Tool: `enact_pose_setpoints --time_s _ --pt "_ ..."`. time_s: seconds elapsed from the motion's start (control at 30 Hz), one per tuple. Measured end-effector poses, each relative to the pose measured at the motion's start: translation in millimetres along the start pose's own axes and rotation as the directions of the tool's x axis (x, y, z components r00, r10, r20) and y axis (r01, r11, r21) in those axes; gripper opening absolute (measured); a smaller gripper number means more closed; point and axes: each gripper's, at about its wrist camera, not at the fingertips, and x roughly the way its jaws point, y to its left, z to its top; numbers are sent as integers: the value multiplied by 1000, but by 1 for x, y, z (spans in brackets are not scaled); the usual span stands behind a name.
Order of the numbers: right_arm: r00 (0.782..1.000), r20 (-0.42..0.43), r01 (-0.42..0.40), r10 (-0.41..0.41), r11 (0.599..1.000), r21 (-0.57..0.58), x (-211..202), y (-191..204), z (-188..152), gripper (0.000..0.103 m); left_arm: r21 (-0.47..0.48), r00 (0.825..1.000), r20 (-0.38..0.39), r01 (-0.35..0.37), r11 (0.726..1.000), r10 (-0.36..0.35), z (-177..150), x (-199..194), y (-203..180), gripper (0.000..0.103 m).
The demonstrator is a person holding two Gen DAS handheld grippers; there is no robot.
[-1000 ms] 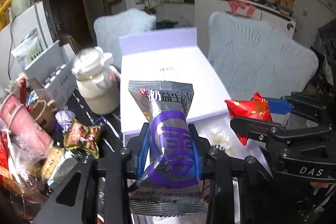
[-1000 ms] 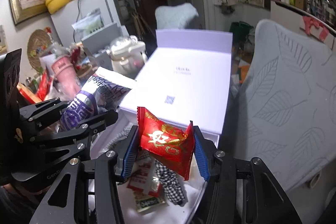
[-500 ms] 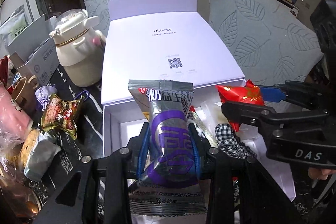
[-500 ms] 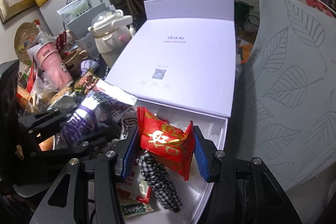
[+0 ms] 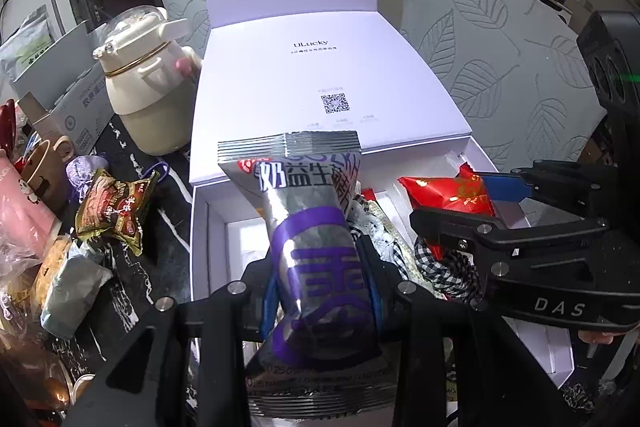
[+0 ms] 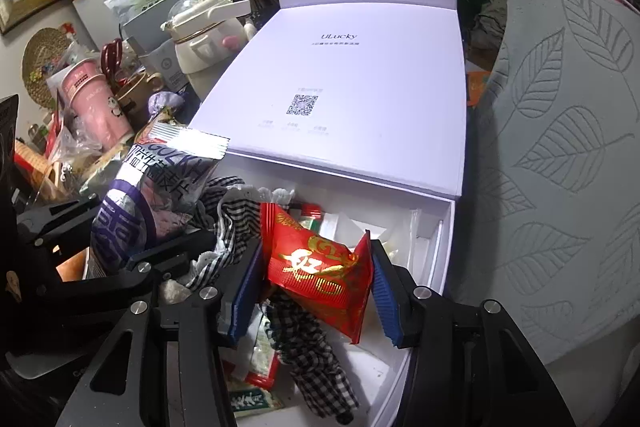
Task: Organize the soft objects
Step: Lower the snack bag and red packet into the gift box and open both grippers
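Observation:
A silver and purple snack packet (image 5: 316,227) stands upright in my left gripper (image 5: 320,263), which is shut on its middle. It hangs over the left part of the open white box (image 5: 208,227). My right gripper (image 6: 316,267) holds a red and gold packet (image 6: 316,263) over the box's middle. Its jaws are opening, with the blue pads still at the packet's edges. In the left wrist view the right gripper (image 5: 452,199) and red packet (image 5: 444,195) sit to the right. A checked cloth (image 6: 316,355) and small packets lie in the box.
The box's lid (image 5: 320,67) lies flat behind it. Left of the box stand a cream bottle (image 5: 144,95), a brown-gold snack packet (image 5: 112,211), a pink cup (image 6: 96,107) and other clutter. A leaf-patterned chair back (image 6: 560,147) is at the right.
Both grippers have sunk toward the box with their packets and tilted downward. The inside of the box, hardly seen before, now fills the lower part of both views.

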Motion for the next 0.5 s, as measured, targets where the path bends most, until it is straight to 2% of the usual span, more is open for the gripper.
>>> enact_pose_setpoints --time_s 0.17,0.5 --pt "1000 -2 -2 2 1000 1 -4 -1 0 60 16 999 14 -31 999 30 -2 -3 -3 34" --pt "998 59 23 -22 1000 -13 -29 3 1 62 -11 999 9 -50 999 50 1 -12 2 34"
